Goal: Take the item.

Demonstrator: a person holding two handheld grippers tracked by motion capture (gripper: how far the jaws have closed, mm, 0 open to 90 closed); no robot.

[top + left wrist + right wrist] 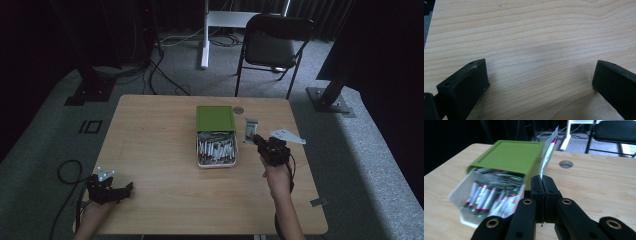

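- Two grippers are at the wooden table [160, 150], one in each of the person's hands.
- The right gripper [542, 180] has its jaws pressed together on the lower edge of a thin sachet [548, 155], which stands up out of the jaws, its red-and-green tip at the top. In the high view the same sachet [250, 130] shows just ahead of the right gripper [258, 140].
- Just to the left of those jaws sits a white box [459, 195] full of similar sachets, with a green lid [509, 155] slid back over its far half; the held sachet is outside the box, beside the lid's right edge.
- A round hole [565, 164] in the tabletop lies ahead of the jaws, to the right.
- The left gripper [127, 189] sits near the table's near-left corner, well apart from the box. Its jaws stand wide, with bare wood between them.
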